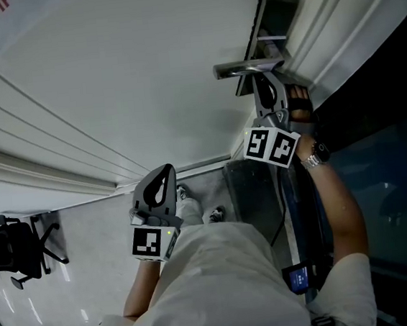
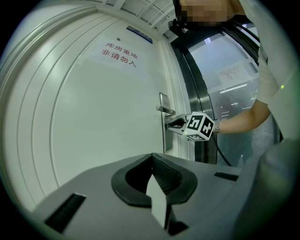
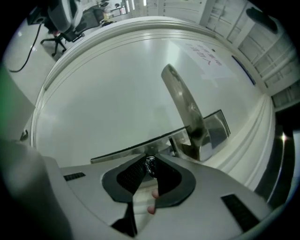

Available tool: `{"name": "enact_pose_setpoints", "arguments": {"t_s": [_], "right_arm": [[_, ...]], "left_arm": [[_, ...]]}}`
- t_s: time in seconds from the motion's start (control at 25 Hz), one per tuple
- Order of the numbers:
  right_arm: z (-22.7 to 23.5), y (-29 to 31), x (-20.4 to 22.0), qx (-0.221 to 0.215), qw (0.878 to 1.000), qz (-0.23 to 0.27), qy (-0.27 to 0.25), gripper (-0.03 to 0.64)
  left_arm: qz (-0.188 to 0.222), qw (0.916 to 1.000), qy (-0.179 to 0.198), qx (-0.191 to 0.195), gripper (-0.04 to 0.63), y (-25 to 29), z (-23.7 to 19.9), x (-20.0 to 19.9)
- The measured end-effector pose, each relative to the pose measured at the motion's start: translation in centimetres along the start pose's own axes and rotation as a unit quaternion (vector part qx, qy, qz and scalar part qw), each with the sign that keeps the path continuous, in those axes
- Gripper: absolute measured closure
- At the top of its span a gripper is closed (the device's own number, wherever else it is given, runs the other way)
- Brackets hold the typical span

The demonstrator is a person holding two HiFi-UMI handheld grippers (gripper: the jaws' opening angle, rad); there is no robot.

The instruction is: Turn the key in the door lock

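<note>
A white door (image 1: pixel 107 75) carries a silver lever handle (image 1: pixel 244 67) on a metal lock plate (image 3: pixel 213 129). In the right gripper view a small metal key (image 3: pixel 150 165) sticks out of the lock just below the handle (image 3: pixel 185 105). My right gripper (image 3: pixel 151 161) points level at the door and is shut on that key. The head view shows the right gripper (image 1: pixel 262 81) under the handle, with the key hidden behind it. My left gripper (image 1: pixel 165 170) hangs back from the door, shut and empty. The left gripper view looks past its own jaws (image 2: pixel 152 157) at the right gripper (image 2: pixel 176 124).
A dark glass panel (image 1: pixel 385 176) and the moulded door frame (image 1: pixel 348 27) stand right of the lock. A paper sign with red characters (image 2: pixel 119 54) is stuck on the door. A black office chair (image 1: pixel 14 251) stands on the pale floor to the left.
</note>
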State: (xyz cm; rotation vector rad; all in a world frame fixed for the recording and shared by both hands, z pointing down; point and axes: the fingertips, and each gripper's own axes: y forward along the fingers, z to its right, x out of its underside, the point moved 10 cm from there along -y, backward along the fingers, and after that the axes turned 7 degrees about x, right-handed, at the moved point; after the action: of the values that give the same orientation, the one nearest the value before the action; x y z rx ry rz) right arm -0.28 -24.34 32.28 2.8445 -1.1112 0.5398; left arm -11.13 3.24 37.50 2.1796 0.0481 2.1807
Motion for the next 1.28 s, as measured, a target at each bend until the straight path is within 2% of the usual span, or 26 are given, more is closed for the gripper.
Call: {"name": "enact_pose_setpoints", "arguments": {"t_s": [0.12, 0.36, 0.56, 1.12, 1.28], "right_arm": [[0.3, 0.0, 0.0, -0.004, 0.999, -0.004, 0.050, 0.566], [0.5, 0.1, -0.1, -0.007, 0.997, -0.010, 0.081, 0.566], [0.8, 0.1, 0.1, -0.008, 0.992, -0.014, 0.128, 0.575], [0.9, 0.2, 0.0, -0.003, 0.984, -0.024, 0.176, 0.574], [1.3, 0.2, 0.1, -0.009, 0.975, -0.027, 0.221, 0.601]], "left_arm": [[0.001, 1.0000, 0.000, 0.000, 0.591, 0.1, 0.1, 0.0], [0.001, 1.0000, 0.001, 0.004, 0.591, 0.5, 0.5, 0.0], [0.002, 1.0000, 0.000, 0.009, 0.591, 0.7, 0.8, 0.0], [0.005, 1.0000, 0.002, 0.007, 0.591, 0.5, 1.0, -0.1], [0.007, 0.9999, 0.004, 0.008, 0.591, 0.6, 1.0, -0.2]]}}
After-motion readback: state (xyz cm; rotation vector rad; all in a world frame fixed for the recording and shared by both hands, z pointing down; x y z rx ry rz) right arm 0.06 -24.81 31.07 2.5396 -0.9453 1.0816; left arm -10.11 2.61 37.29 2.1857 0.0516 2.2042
